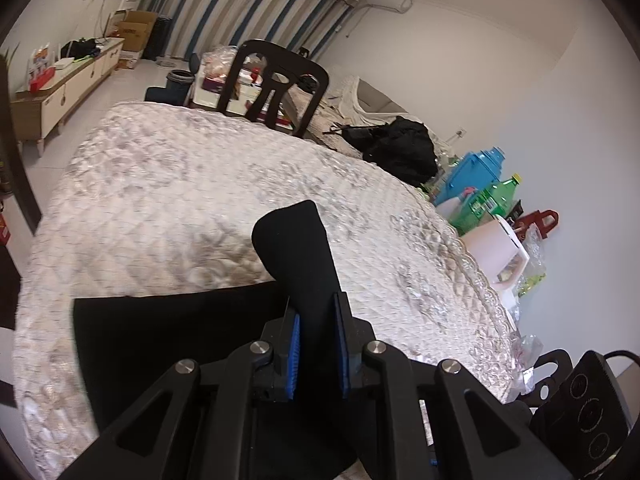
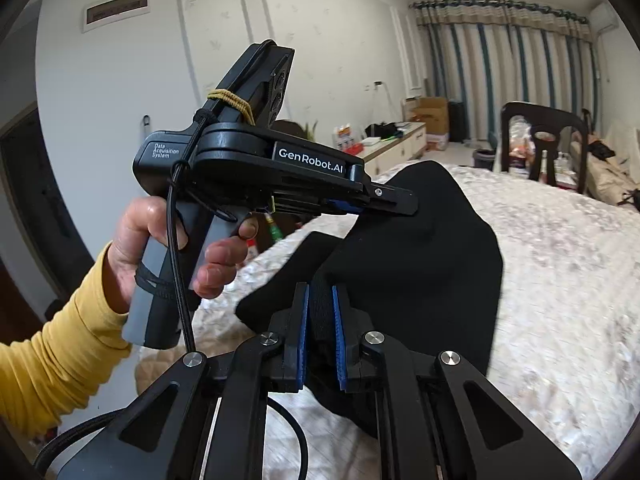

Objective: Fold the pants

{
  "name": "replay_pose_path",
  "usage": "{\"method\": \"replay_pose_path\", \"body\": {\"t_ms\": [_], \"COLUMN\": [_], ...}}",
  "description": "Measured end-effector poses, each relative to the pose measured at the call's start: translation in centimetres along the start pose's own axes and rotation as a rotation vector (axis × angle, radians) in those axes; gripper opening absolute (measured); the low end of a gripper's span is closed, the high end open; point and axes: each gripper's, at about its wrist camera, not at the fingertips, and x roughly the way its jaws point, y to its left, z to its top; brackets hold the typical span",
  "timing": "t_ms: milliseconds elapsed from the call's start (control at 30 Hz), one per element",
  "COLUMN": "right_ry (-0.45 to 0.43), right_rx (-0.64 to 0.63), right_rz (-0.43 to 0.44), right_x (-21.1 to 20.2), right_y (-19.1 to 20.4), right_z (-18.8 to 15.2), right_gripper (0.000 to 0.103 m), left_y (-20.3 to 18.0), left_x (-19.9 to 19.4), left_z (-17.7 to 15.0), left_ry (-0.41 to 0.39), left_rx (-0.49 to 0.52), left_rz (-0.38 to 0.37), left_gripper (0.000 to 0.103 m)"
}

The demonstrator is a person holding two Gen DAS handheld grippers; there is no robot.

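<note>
The black pants (image 1: 168, 344) lie partly on the quilted white table cover (image 1: 180, 200). My left gripper (image 1: 316, 308) is shut on a raised fold of the pants that sticks up between its blue pads. My right gripper (image 2: 320, 300) is shut on another edge of the black pants (image 2: 420, 248), lifted above the cover (image 2: 560, 280). In the right wrist view the left gripper (image 2: 400, 200) is held by a hand in a yellow sleeve and grips the same cloth just above and left. The rest of the pants is hidden under the grippers.
A dark wooden chair (image 1: 276, 88) stands at the table's far edge. A black bag (image 1: 400, 148), a blue container (image 1: 476, 172) and a green bottle (image 1: 492, 196) sit off the right side. A low cabinet (image 1: 68, 84) lines the left wall.
</note>
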Motion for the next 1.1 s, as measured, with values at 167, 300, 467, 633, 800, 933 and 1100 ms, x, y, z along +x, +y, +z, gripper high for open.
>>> {"method": "replay_pose_path", "body": {"t_ms": [167, 300, 467, 633, 800, 933, 1100], "right_ry": [0.035, 0.059, 0.084, 0.121, 0.156, 0.173, 0.139], "right_rx": [-0.011, 0.001, 0.014, 0.015, 0.029, 0.043, 0.057], "right_rz": [0.055, 0.085, 0.125, 0.141, 0.149, 0.162, 0.17], "right_x": [2.8, 5.1, 7.1, 9.0, 10.7, 11.7, 12.1], "right_y": [0.3, -0.1, -0.3, 0.2, 0.7, 1.1, 1.2], "right_z": [0.7, 1.0, 1.4, 0.6, -0.2, -0.9, -0.2], "right_gripper": [0.011, 0.011, 0.011, 0.011, 0.011, 0.011, 0.011], "left_y": [3.0, 5.4, 7.4, 8.0, 8.8, 9.0, 9.4], "left_x": [-1.3, -1.8, -3.3, -3.0, -2.2, -2.1, -2.4], "left_z": [-0.4, -0.7, -0.7, -1.0, -1.5, -1.9, -2.7], "left_ry": [-0.013, -0.014, -0.052, -0.022, -0.002, 0.012, 0.018], "left_rx": [-0.053, -0.093, -0.118, -0.102, -0.112, -0.105, -0.121], "left_rz": [0.003, 0.017, 0.021, 0.05, 0.071, 0.088, 0.106], "left_gripper": [0.017, 0.017, 0.017, 0.017, 0.017, 0.019, 0.024]}}
